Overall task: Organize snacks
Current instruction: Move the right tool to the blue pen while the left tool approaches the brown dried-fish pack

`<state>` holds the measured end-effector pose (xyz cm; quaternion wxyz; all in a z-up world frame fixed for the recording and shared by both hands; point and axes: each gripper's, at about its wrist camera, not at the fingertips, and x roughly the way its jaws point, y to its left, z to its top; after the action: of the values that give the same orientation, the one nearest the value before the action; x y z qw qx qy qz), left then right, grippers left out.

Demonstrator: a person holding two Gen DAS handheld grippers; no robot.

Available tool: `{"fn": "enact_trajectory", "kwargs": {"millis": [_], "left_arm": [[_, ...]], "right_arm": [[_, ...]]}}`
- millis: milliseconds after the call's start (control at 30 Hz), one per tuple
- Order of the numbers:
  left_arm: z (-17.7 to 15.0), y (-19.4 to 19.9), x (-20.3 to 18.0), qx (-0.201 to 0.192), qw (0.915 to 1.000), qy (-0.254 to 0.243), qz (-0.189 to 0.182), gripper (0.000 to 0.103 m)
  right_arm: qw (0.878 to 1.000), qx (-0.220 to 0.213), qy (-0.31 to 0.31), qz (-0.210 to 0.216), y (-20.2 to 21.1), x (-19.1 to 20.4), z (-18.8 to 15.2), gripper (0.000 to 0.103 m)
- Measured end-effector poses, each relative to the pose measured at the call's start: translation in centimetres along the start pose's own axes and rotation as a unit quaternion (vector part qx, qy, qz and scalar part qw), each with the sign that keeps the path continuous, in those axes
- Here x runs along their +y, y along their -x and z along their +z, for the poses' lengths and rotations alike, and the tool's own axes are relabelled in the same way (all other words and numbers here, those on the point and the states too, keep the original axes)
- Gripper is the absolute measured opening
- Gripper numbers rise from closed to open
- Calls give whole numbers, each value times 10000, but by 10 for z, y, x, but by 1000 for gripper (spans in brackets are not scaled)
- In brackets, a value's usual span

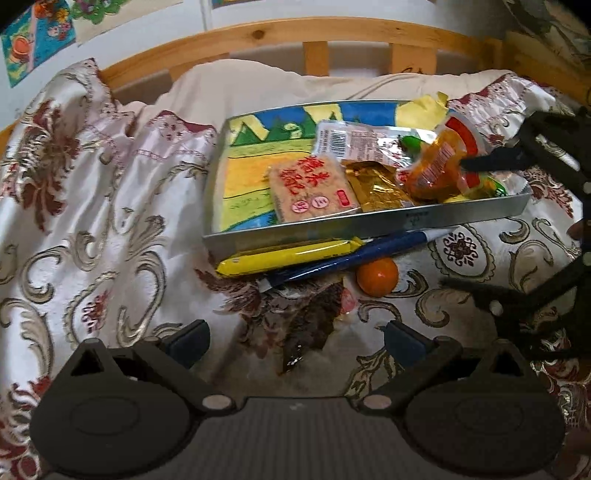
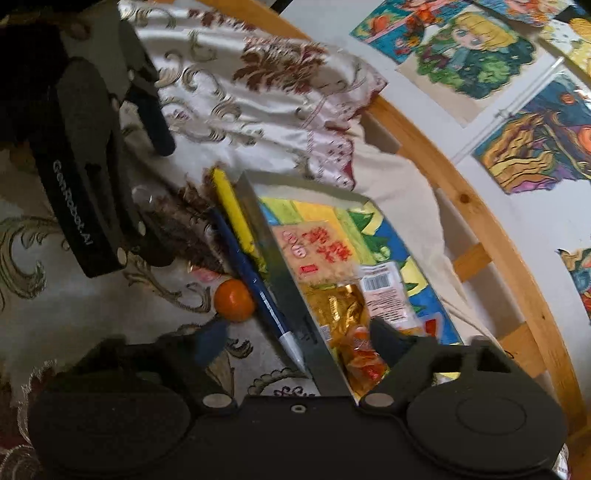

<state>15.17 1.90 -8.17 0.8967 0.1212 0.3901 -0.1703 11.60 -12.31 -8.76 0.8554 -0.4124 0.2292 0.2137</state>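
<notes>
A metal tray (image 1: 402, 221) with a coloured drawing inside lies on the bedspread. It holds a cracker pack with red characters (image 1: 314, 188), a gold wrapper (image 1: 376, 184), a white barcode packet (image 1: 343, 136) and an orange jelly cup (image 1: 436, 170). Against its front wall lie a yellow stick pack (image 1: 288, 254), a blue stick pack (image 1: 351, 258) and an orange ball (image 1: 376, 277). My left gripper (image 1: 295, 339) is open over the cloth, short of these. My right gripper (image 2: 297, 338) is open astride the tray wall (image 2: 295, 306): one finger is at the jelly cup (image 2: 358, 354), the other is outside near the orange ball (image 2: 234, 299).
A flowered bedspread (image 1: 92, 221) covers the bed, rumpled at the left and behind the tray. A wooden bed rail (image 1: 258, 35) runs along the back, against a wall with coloured drawings (image 2: 472, 55). A cream pillow (image 1: 240, 88) lies behind the tray.
</notes>
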Motion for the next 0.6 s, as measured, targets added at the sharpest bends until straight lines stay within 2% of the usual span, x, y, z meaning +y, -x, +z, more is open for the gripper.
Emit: {"fn": "enact_trajectory", "kwargs": {"millis": [67,167,433,600], "left_arm": [[0,-3,1,-7,10000,6,-82,102],[-1,-7,2,17,9998,3,-182,98],[-1,-16,-2,64,9991,-294,-288,81],[0,-21,-5,35,9984,-478,-301,72]], "right_arm": [[9999,124,55,31,-6,1,-1,61],[9996,232,126,97,-12,2,-2,47],[9984,302,470,13,-24,13,-4,42],[9980,321,548,-15,-30,15,-4,34]]}}
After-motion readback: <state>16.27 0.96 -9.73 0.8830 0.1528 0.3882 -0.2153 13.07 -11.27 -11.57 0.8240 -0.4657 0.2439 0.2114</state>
